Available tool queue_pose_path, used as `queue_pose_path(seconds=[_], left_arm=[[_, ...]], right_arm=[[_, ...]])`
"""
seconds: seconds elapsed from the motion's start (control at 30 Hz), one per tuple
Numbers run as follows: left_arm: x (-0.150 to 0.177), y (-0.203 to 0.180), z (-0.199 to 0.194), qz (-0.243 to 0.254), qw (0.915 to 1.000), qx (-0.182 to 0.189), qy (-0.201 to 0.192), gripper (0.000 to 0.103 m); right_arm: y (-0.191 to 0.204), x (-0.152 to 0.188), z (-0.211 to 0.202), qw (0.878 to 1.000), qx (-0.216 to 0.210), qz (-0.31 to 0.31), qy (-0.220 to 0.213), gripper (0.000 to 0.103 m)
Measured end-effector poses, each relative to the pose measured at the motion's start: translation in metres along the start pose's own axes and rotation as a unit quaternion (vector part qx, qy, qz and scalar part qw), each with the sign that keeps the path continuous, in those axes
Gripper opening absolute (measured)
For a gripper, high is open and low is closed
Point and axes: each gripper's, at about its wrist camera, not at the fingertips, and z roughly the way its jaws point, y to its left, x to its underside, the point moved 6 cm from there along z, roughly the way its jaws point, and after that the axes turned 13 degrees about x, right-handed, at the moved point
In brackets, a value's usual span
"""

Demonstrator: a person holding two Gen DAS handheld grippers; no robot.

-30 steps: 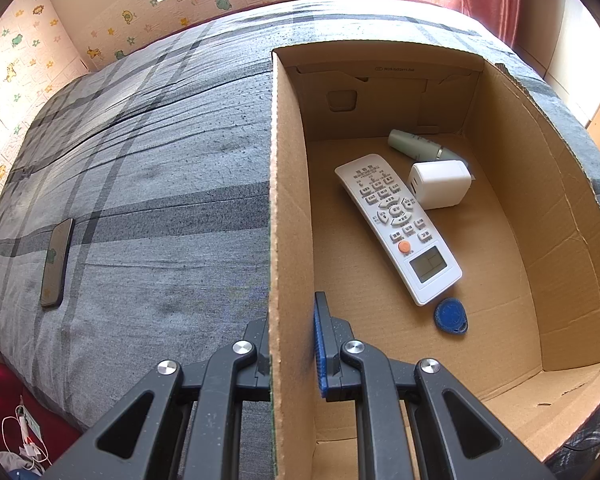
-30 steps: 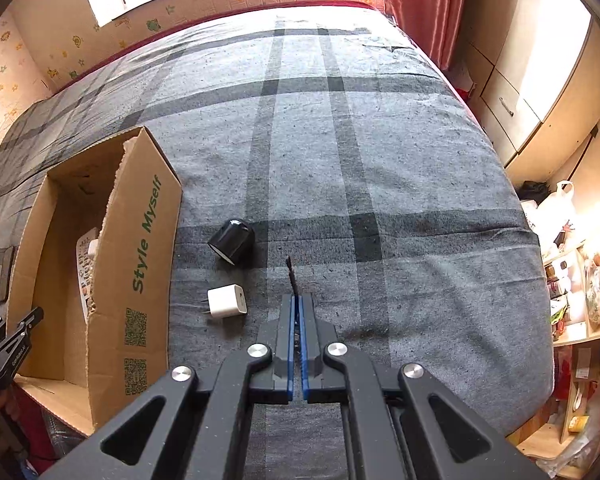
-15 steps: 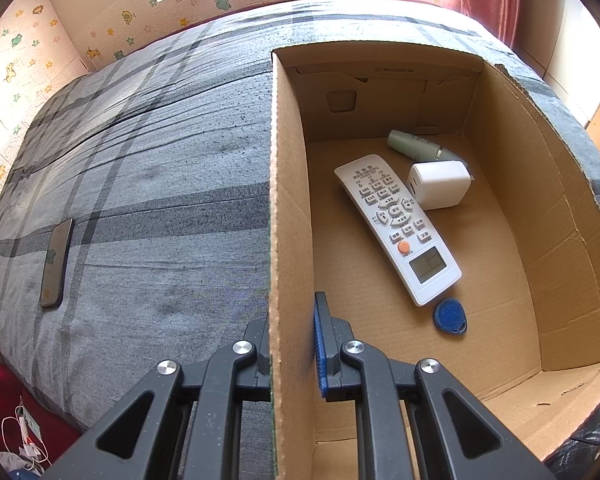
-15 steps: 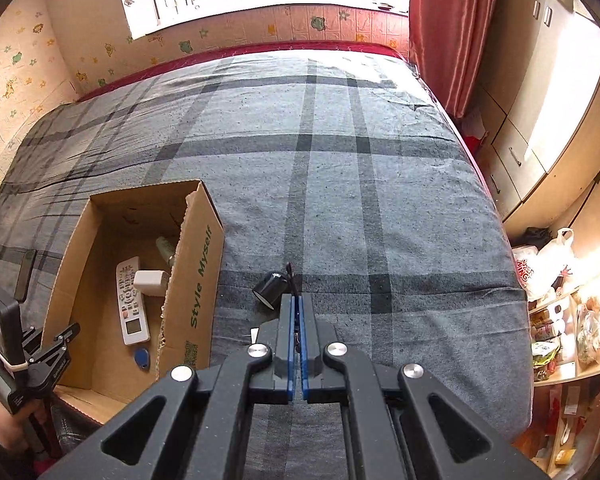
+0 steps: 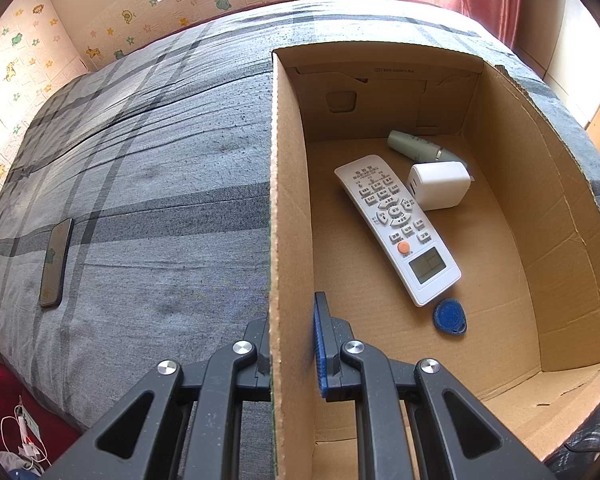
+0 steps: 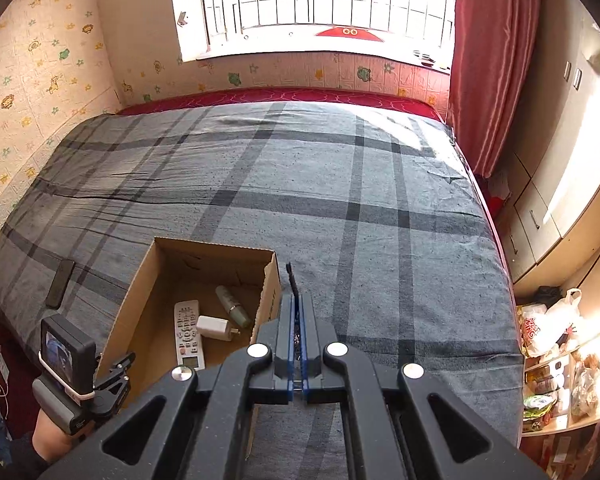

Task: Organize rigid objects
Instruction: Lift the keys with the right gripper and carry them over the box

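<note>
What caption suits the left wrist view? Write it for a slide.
Left claw clamps the cardboard box's side wall; remote, white charger, blue tag lie inside.

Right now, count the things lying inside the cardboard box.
4: a remote along the middle, a white charger beside it, a pale green tube by the far wall, a blue tag nearest.

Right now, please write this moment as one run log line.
left gripper: shut on brown cardboard box wall | right gripper: shut on thin black object
</note>
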Motion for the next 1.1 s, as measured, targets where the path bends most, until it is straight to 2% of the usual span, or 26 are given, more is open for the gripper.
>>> queue_pose_path(seconds=[0.23, 0.47, 0.73, 1.1], left_arm=[[0.0, 0.0, 0.0, 0.0, 1.0, 0.0, 0.0, 0.014], [0.0, 0.0, 0.0, -0.001, 1.0, 0.001, 0.0, 0.014], [0.0, 0.0, 0.0, -0.001, 1.0, 0.002, -0.001, 0.014], [0.001, 0.001, 0.0, -0.002, 1.0, 0.003, -0.001, 0.014]], right_arm=[[0.04, -0.016, -0.014, 0.999, -0.035, -0.02, -0.019, 0.0], [0.078, -0.019, -0.013, 0.997, -0.062, -0.047, -0.017, 0.0], [0.104, -0.008, 0.005, 0.995, -0.08, -0.066, 0.008, 0.0], [0.127, 0.028, 0.058, 0.99, -0.078, -0.093, 0.074, 0.0]])
